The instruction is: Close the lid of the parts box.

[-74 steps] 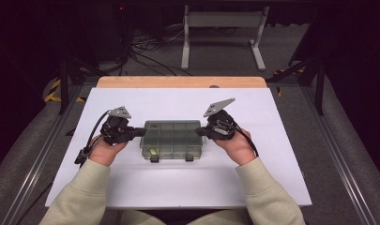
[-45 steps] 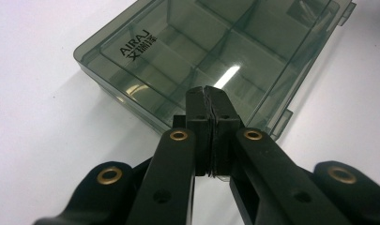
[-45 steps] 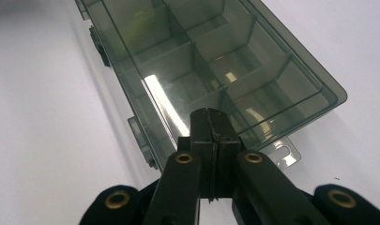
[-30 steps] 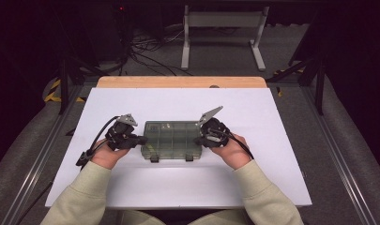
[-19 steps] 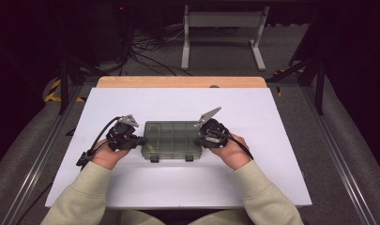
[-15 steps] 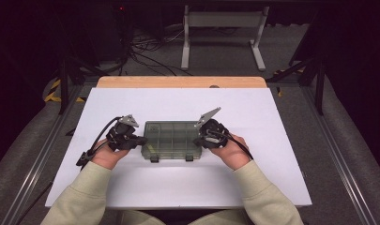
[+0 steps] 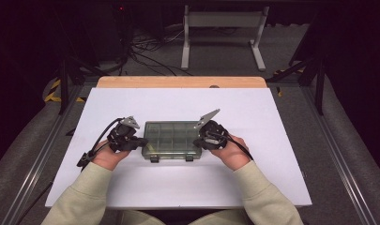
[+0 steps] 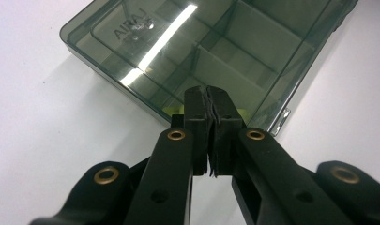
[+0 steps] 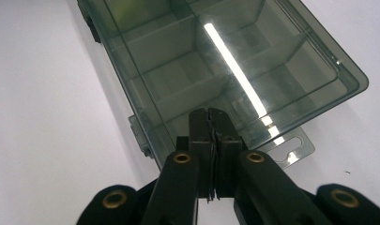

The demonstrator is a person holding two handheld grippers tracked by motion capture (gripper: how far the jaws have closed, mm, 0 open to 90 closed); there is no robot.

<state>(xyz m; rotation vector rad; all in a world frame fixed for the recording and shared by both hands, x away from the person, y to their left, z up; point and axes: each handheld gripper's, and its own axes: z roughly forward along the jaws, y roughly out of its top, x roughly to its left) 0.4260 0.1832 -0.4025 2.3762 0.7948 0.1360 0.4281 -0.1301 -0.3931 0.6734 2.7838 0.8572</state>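
A smoky see-through compartment box (image 7: 171,137) lies flat on the white table (image 7: 272,164) with its lid down and two latches on its near side. My left gripper (image 7: 143,141) is at the box's left end, jaws shut with nothing between them. In the left gripper view its tips (image 8: 209,99) sit over the end edge of the box (image 8: 234,42). My right gripper (image 7: 197,140) is at the right end, also shut and empty. Its tips (image 9: 209,121) lie over the box (image 9: 216,56) near a hang tab (image 9: 291,150). Whether the tips press on the lid I cannot tell.
A wooden strip (image 7: 178,82) runs along the table's far edge. Metal rails (image 7: 340,164) flank both sides. Beyond the table are cables and a white stand (image 7: 223,21) on the floor. Bare white surface surrounds the box.
Since the earliest frame both grippers have drawn in a little toward the box's ends and dropped lower. Over the last second nothing has moved.
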